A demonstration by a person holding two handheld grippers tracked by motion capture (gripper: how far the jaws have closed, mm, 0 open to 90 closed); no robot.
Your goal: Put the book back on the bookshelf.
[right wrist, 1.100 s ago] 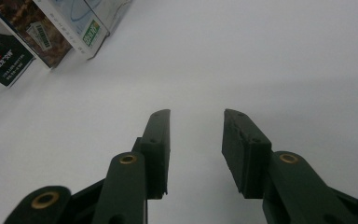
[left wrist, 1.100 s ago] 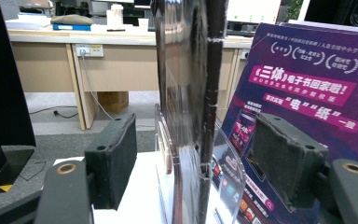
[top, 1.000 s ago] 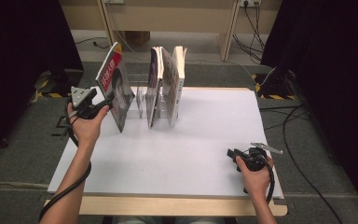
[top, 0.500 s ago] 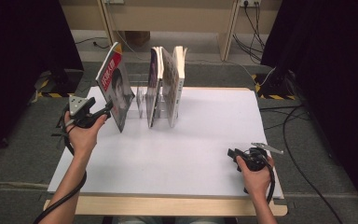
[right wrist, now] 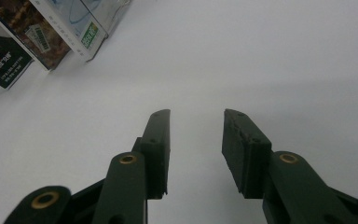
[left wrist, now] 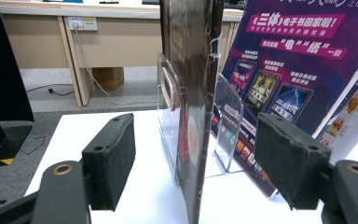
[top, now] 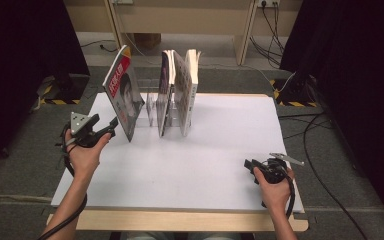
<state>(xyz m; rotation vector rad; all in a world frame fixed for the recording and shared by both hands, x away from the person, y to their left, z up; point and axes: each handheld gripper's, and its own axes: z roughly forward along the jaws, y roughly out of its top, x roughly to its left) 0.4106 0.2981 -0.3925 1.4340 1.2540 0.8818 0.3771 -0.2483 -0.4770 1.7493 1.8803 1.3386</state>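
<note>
Grey carpeted floor, black curtains on both sides, pale wooden desk at back, wall socket, cables trailing, hazard-striped tape.

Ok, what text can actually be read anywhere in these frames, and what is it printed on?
"三体" and "电子书回家啦!": purple back cover, left gripper view.
"电" and "纸": same cover, second banner line.
White characters down the red strip of the tilted book, high view: too blurred to read.
Barcode and green label on the book corners, right gripper view: too small to read.

glossy book cover, clear plastic stand
</note>
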